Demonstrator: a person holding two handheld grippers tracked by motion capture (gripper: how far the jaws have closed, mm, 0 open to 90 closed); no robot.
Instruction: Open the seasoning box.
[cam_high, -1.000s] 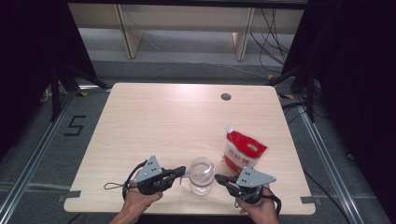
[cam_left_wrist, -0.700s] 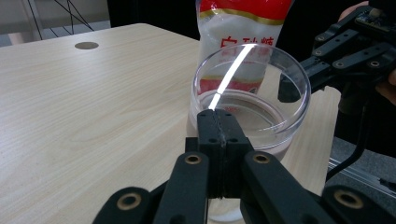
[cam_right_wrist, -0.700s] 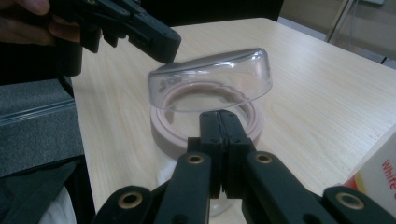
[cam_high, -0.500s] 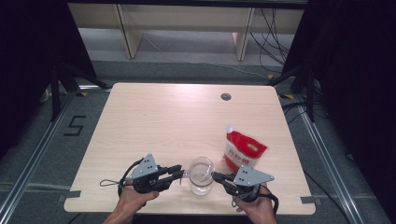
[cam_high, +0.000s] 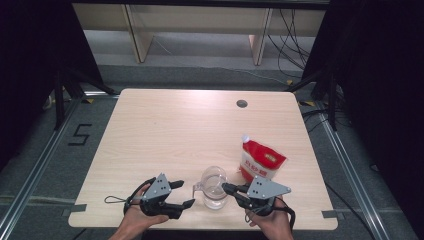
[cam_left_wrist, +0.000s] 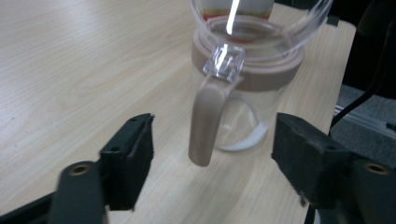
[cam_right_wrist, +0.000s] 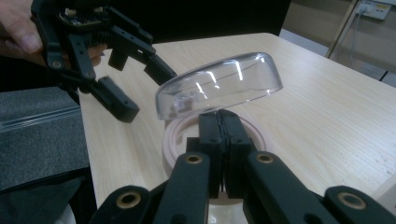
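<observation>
Right now my right tool (cam_high: 229, 189) pinches the rim of the jug (cam_high: 214, 192) by the surface's near edge, steadying it; my left tool (cam_high: 181, 194), jaws just spread, frames its handle (cam_left_wrist: 205, 122) untouched

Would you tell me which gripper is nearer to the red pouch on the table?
Right. The right gripper sits just in front of the red pouch, jaws shut at the clear jug's rim. The left gripper, whose jaws have just been opening, is beyond the jug, farther from the pouch.
</observation>
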